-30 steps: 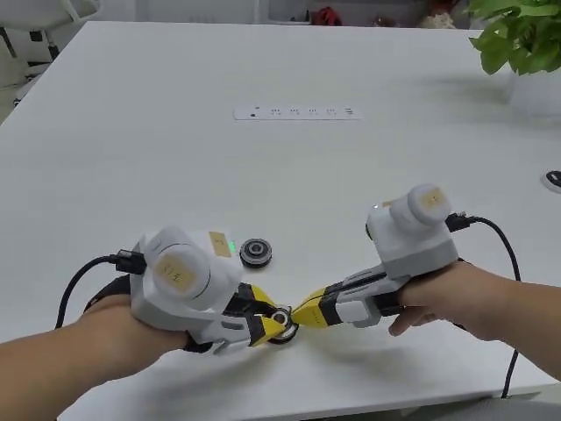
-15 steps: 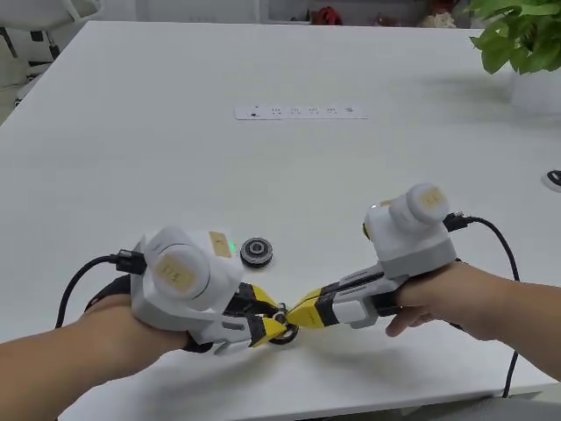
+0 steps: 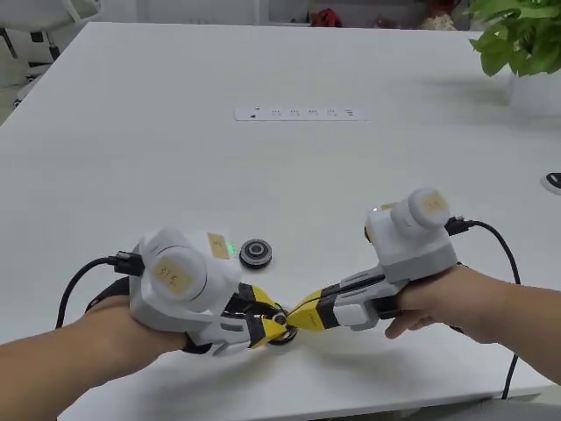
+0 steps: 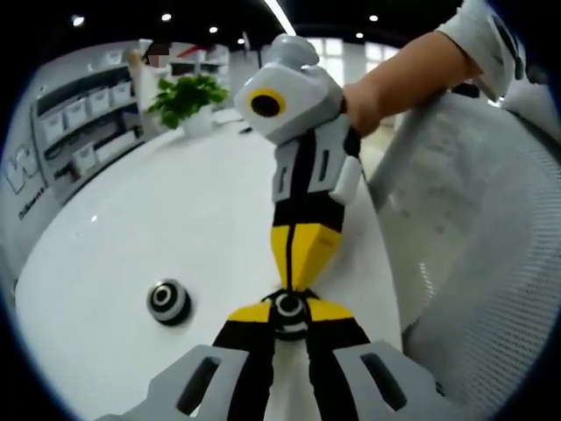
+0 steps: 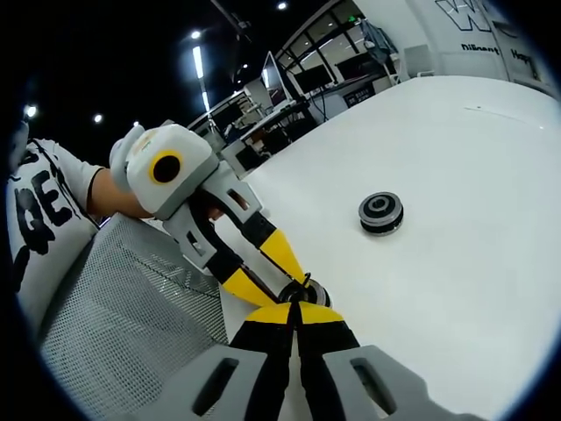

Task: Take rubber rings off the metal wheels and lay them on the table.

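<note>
Metal wheel point(image 4: 287, 307) is clamped between the left gripper's point(image 3: 277, 328) jaws, near the front edge of the tabletop point(image 3: 175, 132). Right gripper point(image 3: 294, 318) jaws are closed together, tips touching that wheel's rim; whether they pinch anything cannot be confirmed. Second wheel point(image 3: 255, 252) lies flat just beyond, apart from both grippers.

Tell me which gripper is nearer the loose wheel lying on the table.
Left. The left gripper lies just beside the loose wheel, on its near side; the right gripper reaches in from farther right, both tips meeting at the held wheel.
</note>
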